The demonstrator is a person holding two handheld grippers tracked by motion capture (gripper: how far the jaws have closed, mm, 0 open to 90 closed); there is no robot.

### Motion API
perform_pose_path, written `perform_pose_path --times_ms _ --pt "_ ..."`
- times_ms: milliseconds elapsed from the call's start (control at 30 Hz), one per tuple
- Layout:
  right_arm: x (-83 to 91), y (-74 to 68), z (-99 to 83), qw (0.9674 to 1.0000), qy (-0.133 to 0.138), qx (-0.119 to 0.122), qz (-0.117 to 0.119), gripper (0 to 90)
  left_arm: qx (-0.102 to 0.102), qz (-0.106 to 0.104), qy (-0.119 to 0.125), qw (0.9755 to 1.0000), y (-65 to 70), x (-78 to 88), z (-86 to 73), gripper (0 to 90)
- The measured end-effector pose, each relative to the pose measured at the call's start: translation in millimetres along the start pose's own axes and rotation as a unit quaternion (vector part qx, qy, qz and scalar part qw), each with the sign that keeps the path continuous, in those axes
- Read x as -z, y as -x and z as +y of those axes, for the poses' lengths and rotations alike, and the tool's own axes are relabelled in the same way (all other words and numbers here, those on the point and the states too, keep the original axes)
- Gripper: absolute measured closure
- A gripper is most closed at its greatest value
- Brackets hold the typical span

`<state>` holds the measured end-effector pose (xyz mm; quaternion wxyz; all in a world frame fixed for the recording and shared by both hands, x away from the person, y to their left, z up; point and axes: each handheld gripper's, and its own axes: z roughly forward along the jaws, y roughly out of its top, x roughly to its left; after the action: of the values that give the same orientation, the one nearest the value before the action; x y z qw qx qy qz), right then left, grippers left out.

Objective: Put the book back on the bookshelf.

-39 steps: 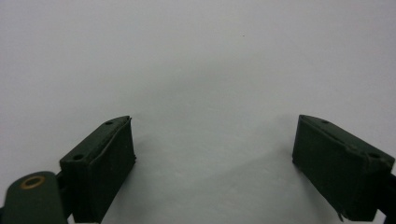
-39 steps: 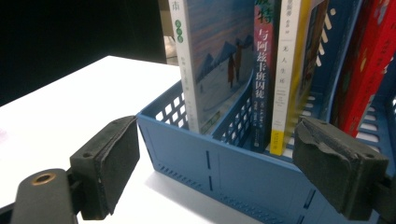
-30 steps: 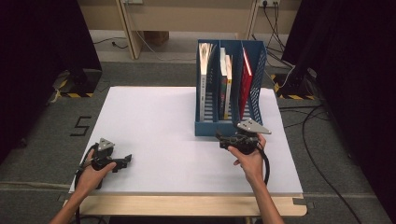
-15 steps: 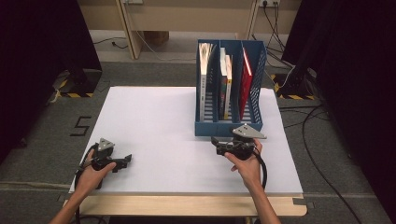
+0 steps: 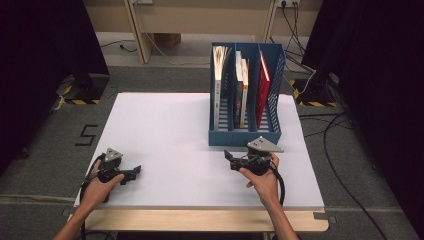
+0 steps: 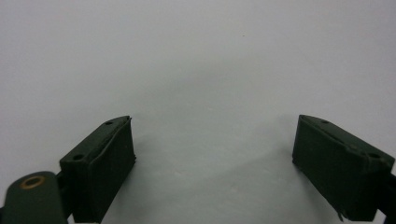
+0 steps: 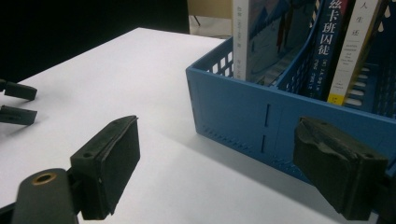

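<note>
A blue three-slot file rack (image 5: 245, 137) stands upright on the white table (image 5: 165, 125), right of centre. It holds a pale book (image 5: 218, 85) in its left slot, two more books (image 5: 242, 85) in the middle and a red one (image 5: 262, 85) on the right. My right gripper (image 5: 229, 156) is open just in front of the rack, jaws pointing left. In the right gripper view its gripper (image 7: 217, 144) is empty, with the rack (image 7: 233, 102) and book spines (image 7: 327, 46) close on the right. My left gripper (image 5: 136, 171) is open near the front left corner, empty over bare table (image 6: 196, 56).
The table's front edge runs just behind both hands. Cables (image 5: 345, 165) lie on the floor to the right, and a taped "5" mark (image 5: 87, 135) sits left of the table. Dark curtains flank both sides. The left gripper's jaws (image 7: 14, 102) appear far off in the right gripper view.
My right gripper has drawn slightly back from the rack toward the front edge and swung its jaws to the left. The left gripper has stayed put.
</note>
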<state>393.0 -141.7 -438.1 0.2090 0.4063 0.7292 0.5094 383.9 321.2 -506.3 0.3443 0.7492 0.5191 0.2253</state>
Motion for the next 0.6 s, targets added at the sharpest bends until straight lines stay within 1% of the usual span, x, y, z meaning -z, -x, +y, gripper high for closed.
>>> perform_pose_path --times_ms 233,433,600 --pt "1.0 -3.2 -4.3 1.0 -0.007 0.006 0.0 16.1 0.0 0.0 0.0 1.0 0.0 0.0 0.0 11.8" --pt "1.4 -7.3 -9.6 0.9996 -0.02 0.017 -0.002 16.1 0.0 0.0 0.0 1.0 0.0 0.0 0.0 11.8" --pt "2.8 -8.7 -15.1 0.9995 -0.024 0.018 -0.001 16.1 0.0 0.0 0.0 1.0 0.0 0.0 0.0 11.8"
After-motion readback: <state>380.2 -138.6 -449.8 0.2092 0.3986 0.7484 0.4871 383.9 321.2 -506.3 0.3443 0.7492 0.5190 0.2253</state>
